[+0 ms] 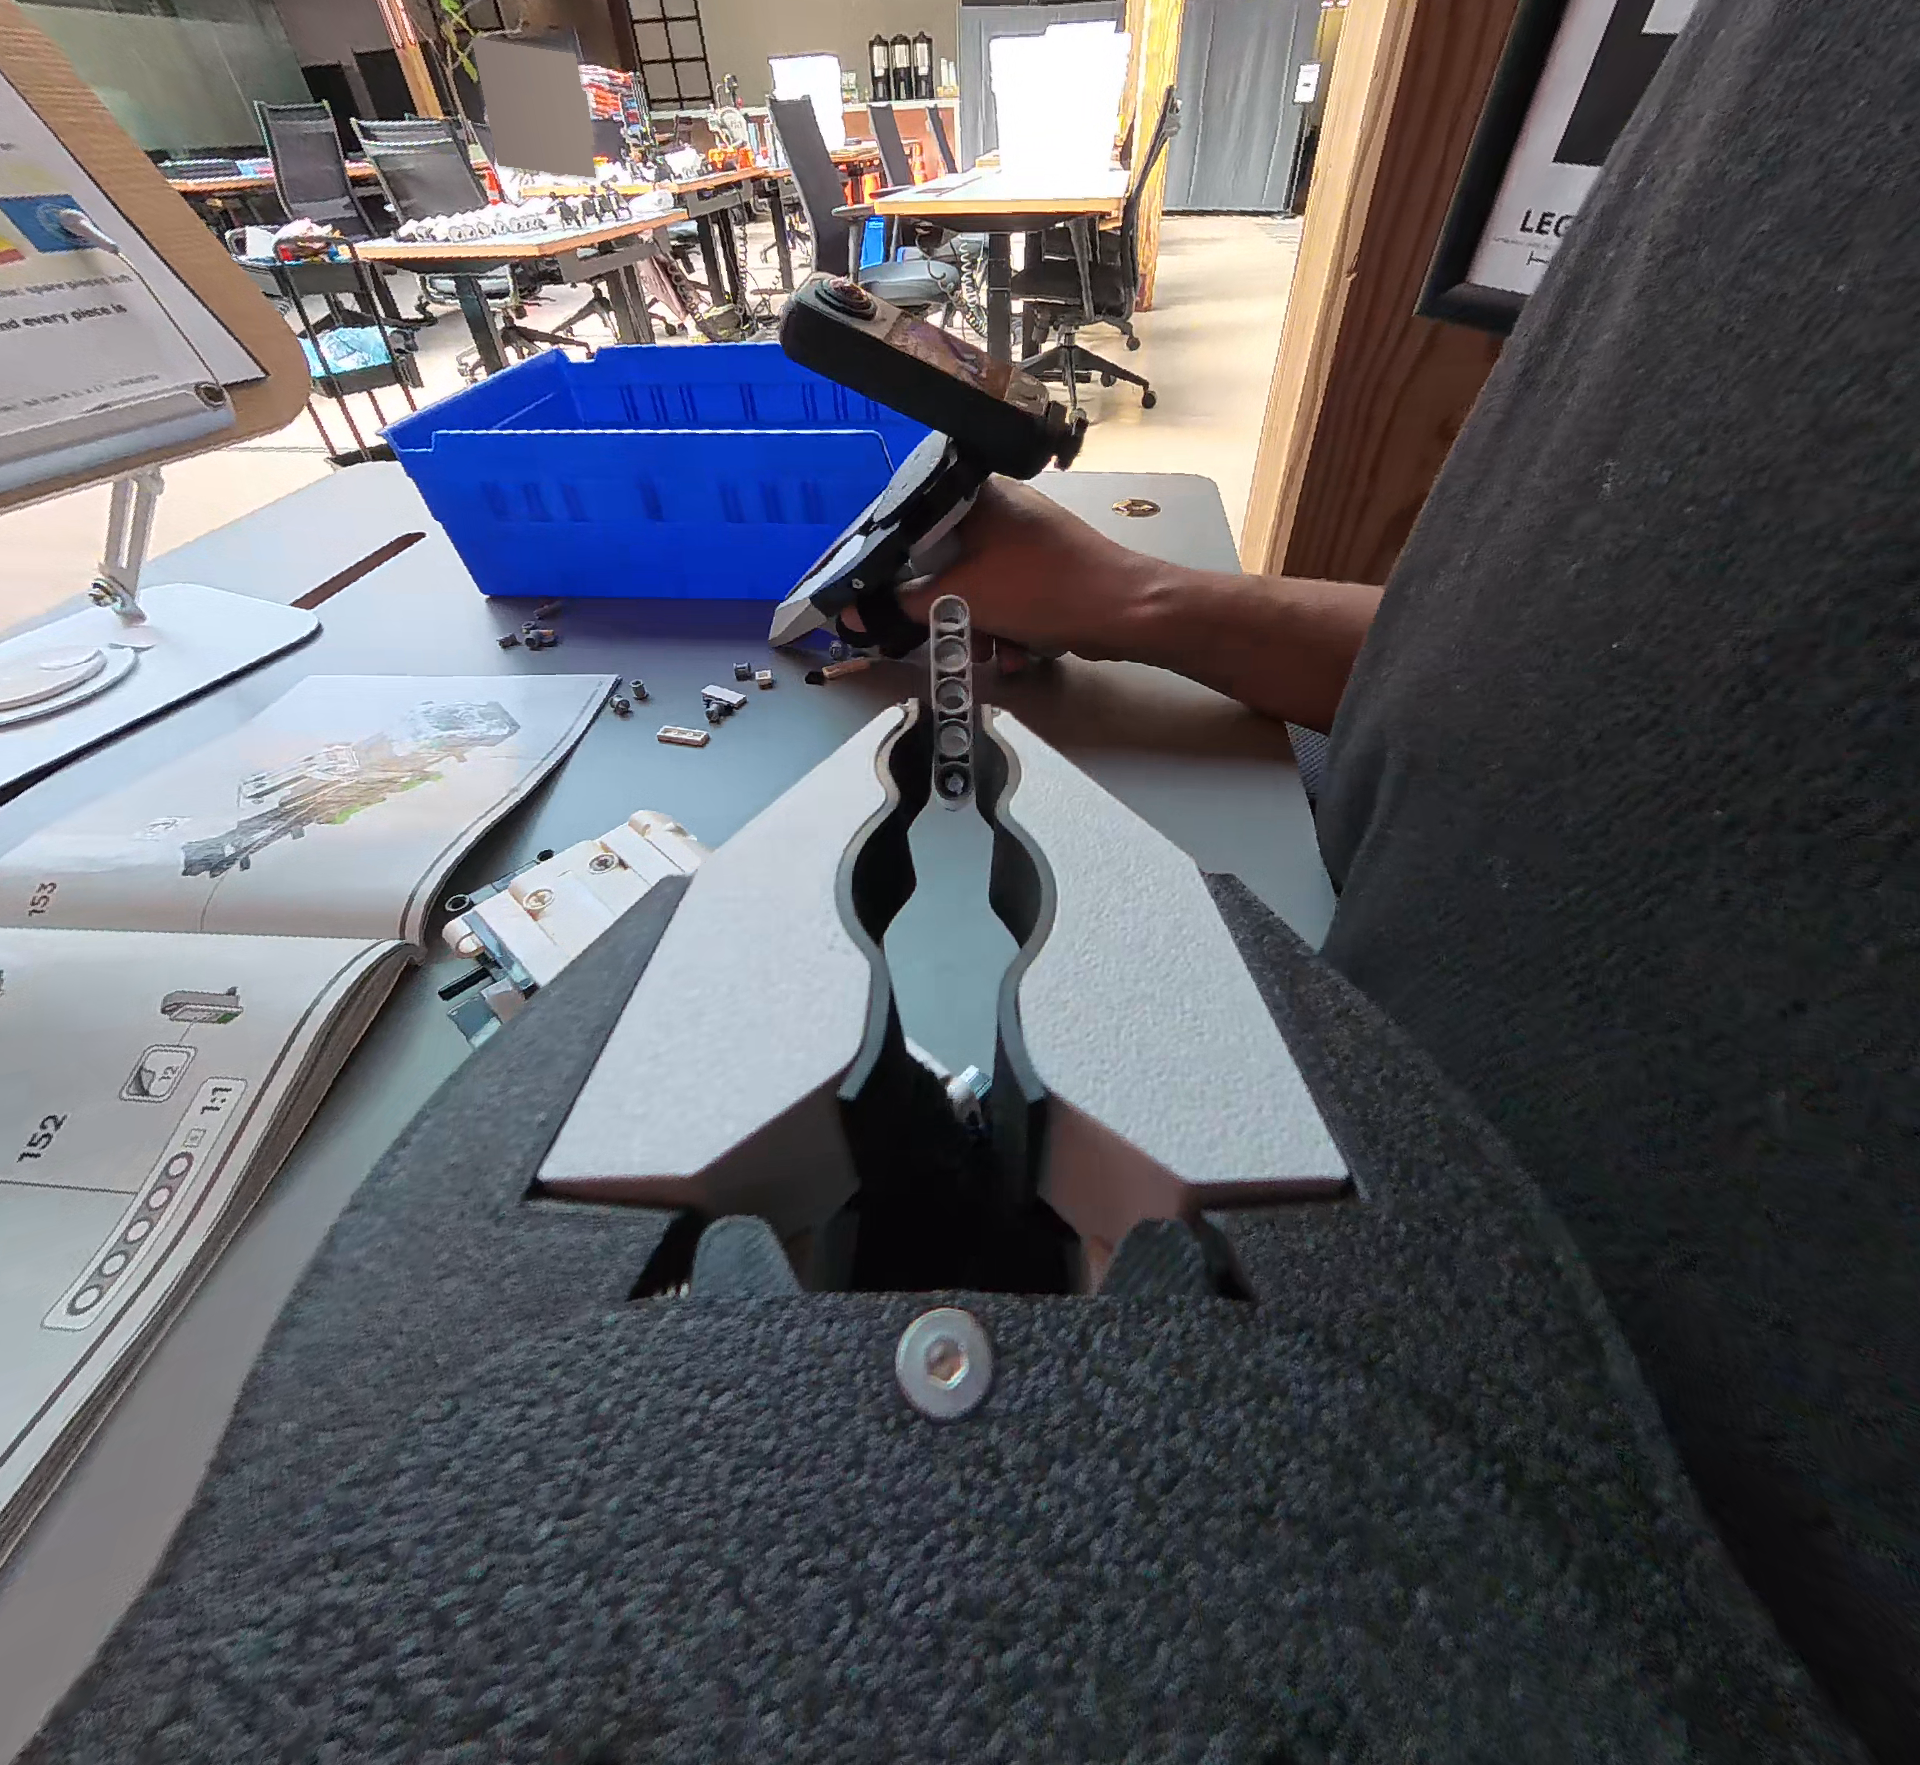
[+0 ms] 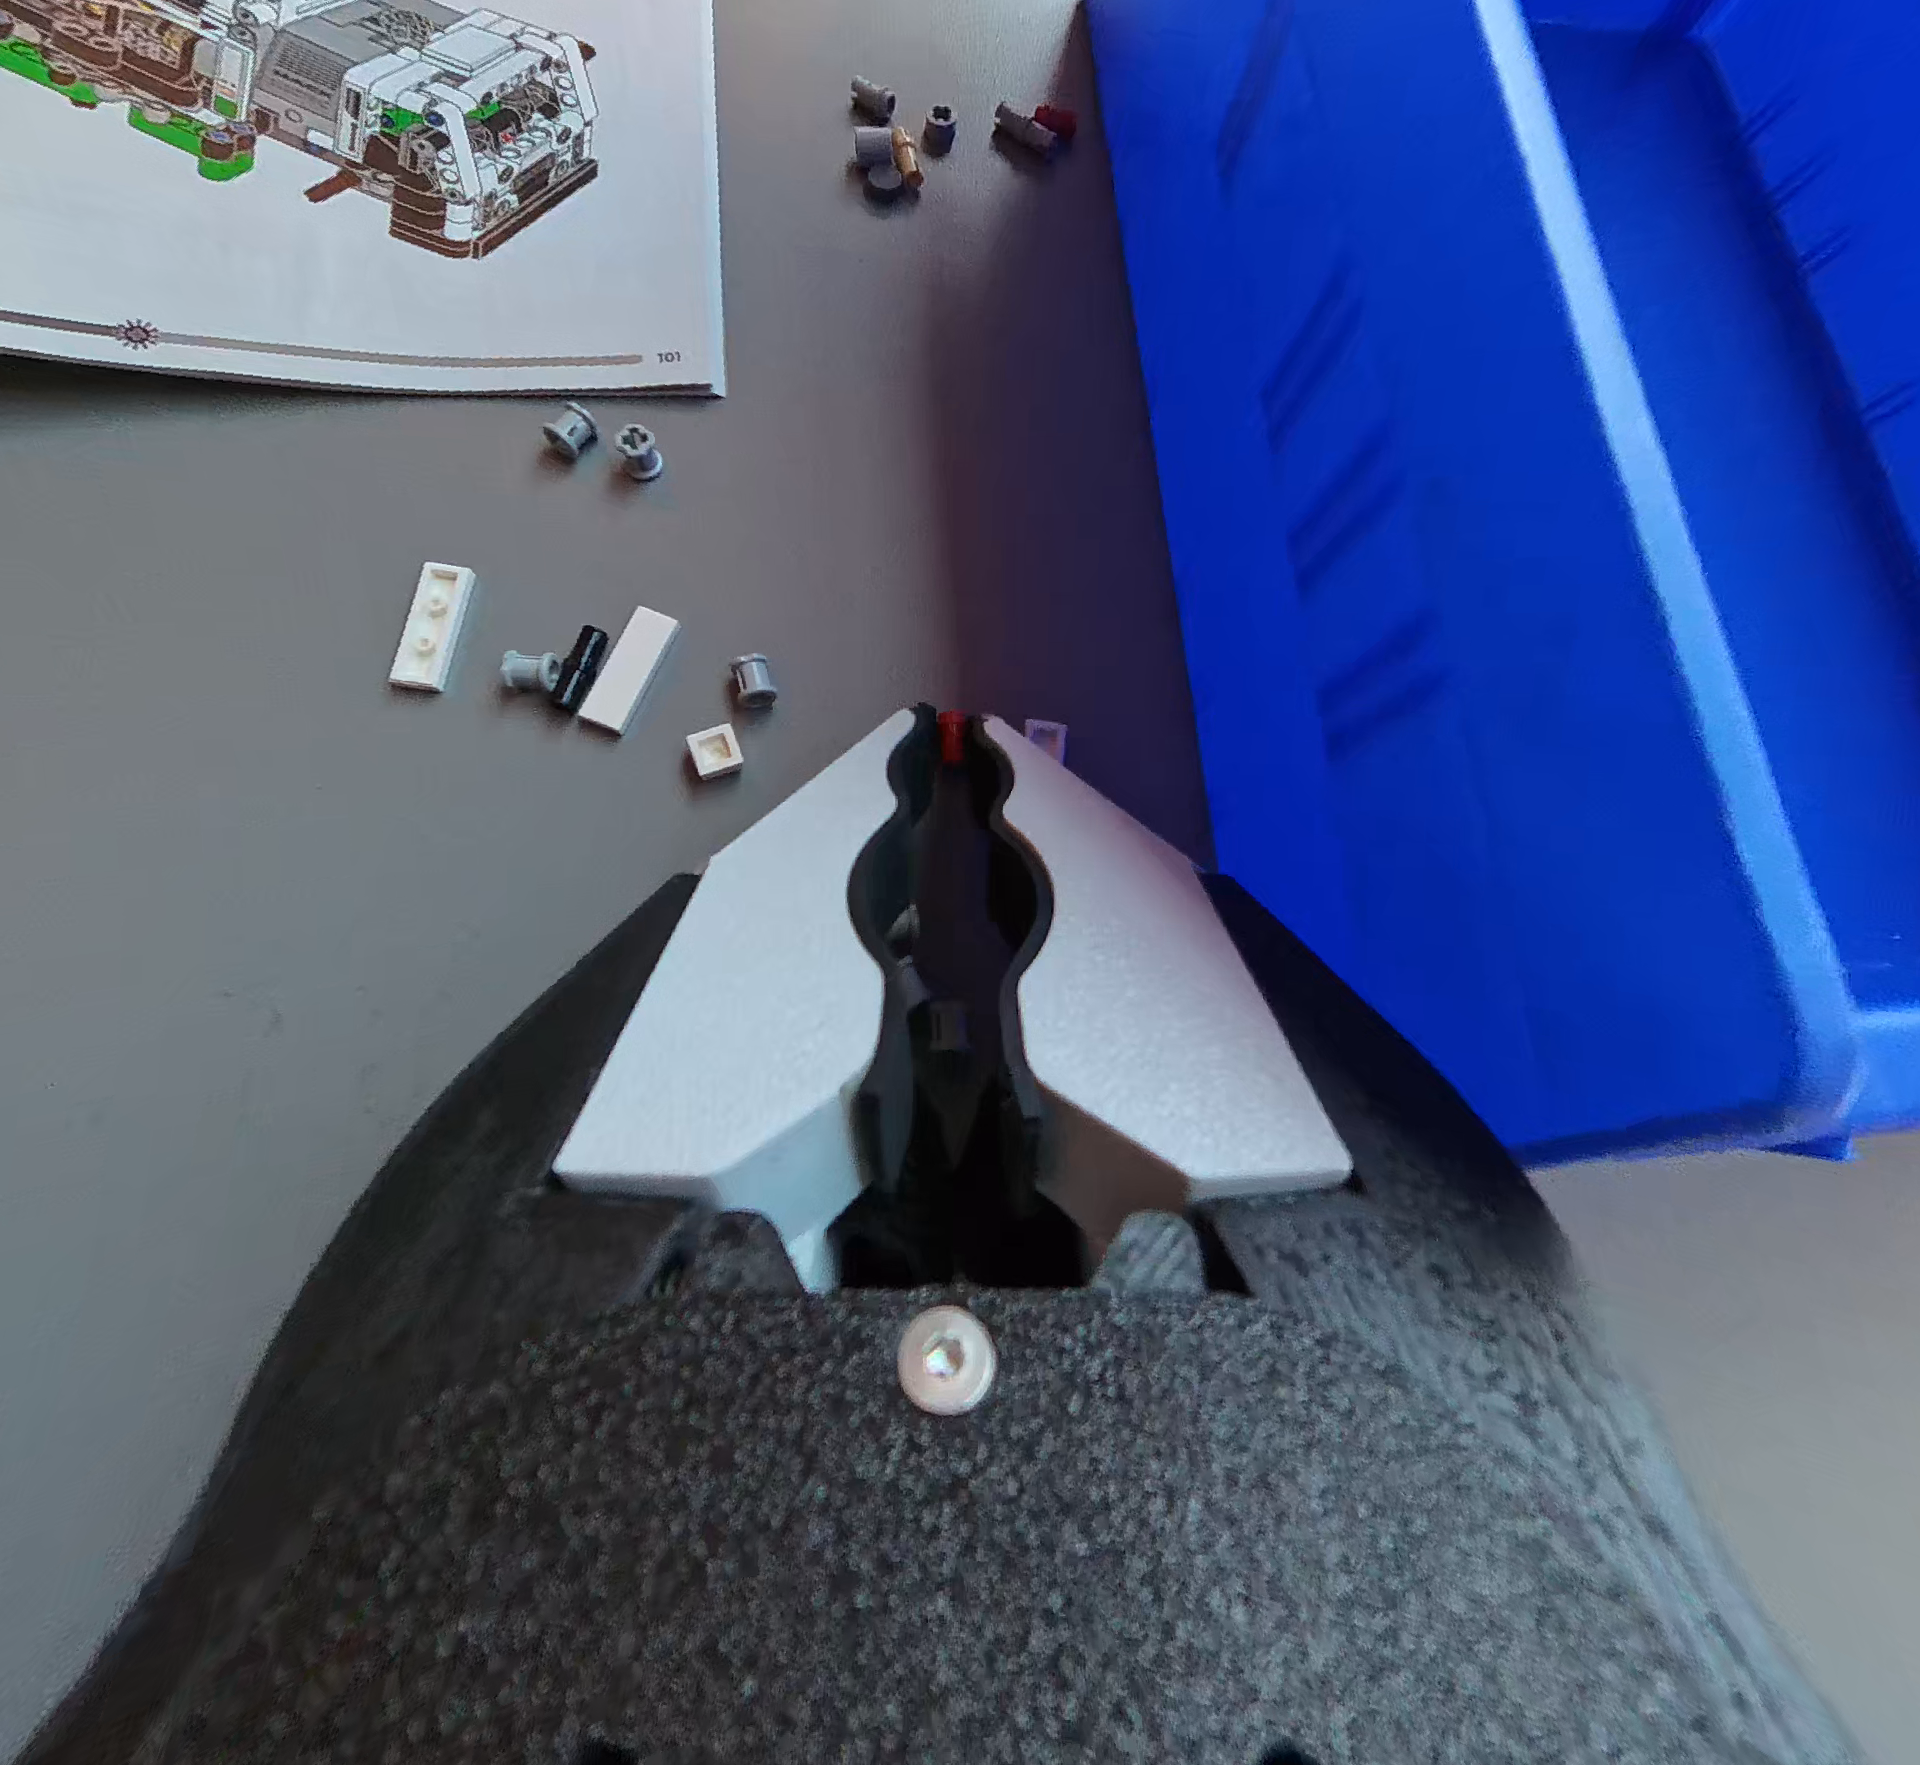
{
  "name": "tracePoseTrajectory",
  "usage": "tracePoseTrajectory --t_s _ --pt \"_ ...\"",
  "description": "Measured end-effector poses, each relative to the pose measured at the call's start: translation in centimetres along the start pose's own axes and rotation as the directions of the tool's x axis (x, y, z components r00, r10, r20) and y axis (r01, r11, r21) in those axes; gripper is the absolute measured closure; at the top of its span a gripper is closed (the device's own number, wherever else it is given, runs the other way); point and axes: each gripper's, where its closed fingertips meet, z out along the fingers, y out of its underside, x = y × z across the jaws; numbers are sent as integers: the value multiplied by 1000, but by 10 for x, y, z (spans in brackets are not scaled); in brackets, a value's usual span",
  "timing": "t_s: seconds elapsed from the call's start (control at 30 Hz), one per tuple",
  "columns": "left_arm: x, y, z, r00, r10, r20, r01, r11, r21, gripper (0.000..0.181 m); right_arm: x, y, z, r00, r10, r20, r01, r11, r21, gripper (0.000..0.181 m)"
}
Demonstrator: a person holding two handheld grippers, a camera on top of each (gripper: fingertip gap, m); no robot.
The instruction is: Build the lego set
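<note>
Lego parts are spread over the grey table [image 1: 1164, 728]. A grey beam [image 1: 950, 697] w/ a row of holes is gripped upright at the tips of the left gripper [image 1: 948, 728], its fingers [image 1: 790, 894] closed on the beam's lower end.

Only the left wrist view shows the open instruction booklet [image 1: 208, 884] at near left, a white partial build [image 1: 582, 894] lying just beside the booklet's right edge, a tilted stand [image 1: 135, 572] w/ printed sheets at far left, and an office w/ desks and chairs beyond. The right gripper [image 1: 800, 619] is also seen there, held in a hand [image 1: 1018, 577] w/ tips down at the table, just in front of the blue bin [image 1: 644, 489].

Only the right wrist view shows what that gripper holds: a small red piece [image 2: 949, 739] pinched between the tips of the right gripper [image 2: 949, 728], fingers [image 2: 800, 936] nearly shut around it. Whether the piece touches the table cannot be told. The blue bin [image 2: 1455, 572] stands immediately right of the tips. Loose pieces are seen in detail to the left: a white plate [image 2: 433, 624], a white tile [image 2: 629, 671], a black pin [image 2: 578, 666], a small white square piece [image 2: 715, 751] and grey bushes [image 2: 603, 442]. Farther off, near the bin's wall, lies a cluster of grey, tan and red connectors [image 2: 935, 131]. A booklet page [image 2: 353, 105] w/ a pictured model lies at far left.
</note>
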Motion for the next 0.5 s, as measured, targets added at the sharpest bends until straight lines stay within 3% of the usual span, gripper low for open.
tracePoseTrajectory --t_s 0.1,0.2,0.3,0.4,0.5 --pt "-1 -2 0 1000 -11 -2 11 1000 10 175 -6 -4 -8 999 -15 37 13 999 39 177" --pt "1 -4 0 1000 7 3 -7 1000 7 175 -63 -20 -49 944 -163 285 110 975 193 177" --pt "2 -3 0 999 23 25 -22 1000 -6 175 -151 13 -105 687 -425 589 304 905 299 177" --pt "0 -1 2 998 20 59 -19 1000 -18 175 -178 44 -115 598 -513 616 419 855 306 177" --pt "-1 2 4 995 27 96 -24 999 -33 175 -177 56 -108 597 -478 644 432 868 243 177"
